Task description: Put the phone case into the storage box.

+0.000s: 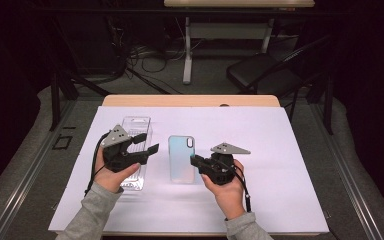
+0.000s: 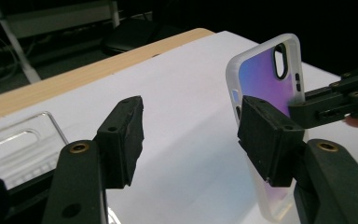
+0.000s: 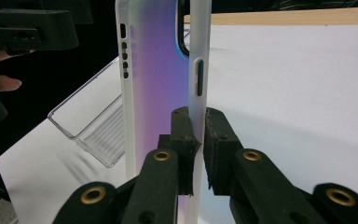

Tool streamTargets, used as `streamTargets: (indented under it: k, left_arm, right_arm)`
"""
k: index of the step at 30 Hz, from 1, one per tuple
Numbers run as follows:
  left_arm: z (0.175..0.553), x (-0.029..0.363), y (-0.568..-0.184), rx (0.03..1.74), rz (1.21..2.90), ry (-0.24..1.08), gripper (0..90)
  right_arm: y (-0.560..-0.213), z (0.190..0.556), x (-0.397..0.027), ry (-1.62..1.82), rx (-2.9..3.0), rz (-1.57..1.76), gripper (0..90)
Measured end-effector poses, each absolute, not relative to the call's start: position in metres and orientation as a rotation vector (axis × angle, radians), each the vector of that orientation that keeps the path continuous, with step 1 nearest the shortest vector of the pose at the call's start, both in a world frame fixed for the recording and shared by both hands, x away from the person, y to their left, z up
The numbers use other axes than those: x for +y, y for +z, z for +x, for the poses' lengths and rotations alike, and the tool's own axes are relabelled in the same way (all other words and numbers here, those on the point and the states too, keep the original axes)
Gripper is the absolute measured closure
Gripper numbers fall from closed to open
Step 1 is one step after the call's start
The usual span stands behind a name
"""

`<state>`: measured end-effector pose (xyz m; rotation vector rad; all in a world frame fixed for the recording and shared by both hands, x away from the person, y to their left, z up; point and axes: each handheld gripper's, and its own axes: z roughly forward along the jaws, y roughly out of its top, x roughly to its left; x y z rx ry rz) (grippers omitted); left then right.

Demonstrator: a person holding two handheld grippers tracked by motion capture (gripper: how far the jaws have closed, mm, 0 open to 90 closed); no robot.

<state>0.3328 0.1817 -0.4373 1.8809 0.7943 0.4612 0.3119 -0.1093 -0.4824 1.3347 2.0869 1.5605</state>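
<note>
So we've got the phone case (image 3: pixel 161 70) out of the clear packaging tray (image 1: pixel 136 131), pinched by its side wall in our right gripper (image 3: pixel 196 140), held off the sheet. Left gripper (image 2: pixel 191 135) released, jaws apart, nothing between. Placement left.

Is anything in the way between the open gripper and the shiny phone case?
Nothing visible blocks it. The left gripper has open jaws with bare white table cover between them, and the iridescent phone case with a white rim stands just beside its far pad. The right gripper pinches that case's edge. The clear plastic tray lies under the left gripper.
</note>
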Motion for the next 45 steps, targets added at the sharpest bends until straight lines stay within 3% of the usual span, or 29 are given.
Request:
streamTargets:
  k: [7,11,13,15,19,28,45]
  left_arm:
    - [0.329,0.175,-0.436,0.750,1.942,0.580,39.5]
    - [0.329,0.173,-0.437,0.747,1.969,0.570,39.6]
    - [0.332,0.172,-0.439,0.773,1.977,0.500,38.5]
    - [0.331,0.170,-0.440,0.700,2.017,0.524,55.1]
    - [0.329,0.168,-0.439,0.683,2.008,0.564,46.9]
    - [0.324,0.163,-0.435,0.640,2.039,0.641,48.1]
    - [0.314,0.155,-0.431,0.630,2.087,0.670,50.1]
  right_arm:
    - [-0.482,0.311,-0.107,1.541,2.101,1.322,83.5]
    - [-0.483,0.311,-0.106,1.535,2.102,1.315,83.5]
    - [-0.483,0.311,-0.106,1.531,2.104,1.311,83.6]
    - [-0.483,0.310,-0.105,1.526,2.109,1.310,83.5]
    - [-0.484,0.310,-0.104,1.527,2.109,1.307,83.5]
    - [-0.485,0.310,-0.103,1.527,2.113,1.307,83.6]
    - [-0.484,0.307,-0.098,1.529,2.131,1.294,83.5]
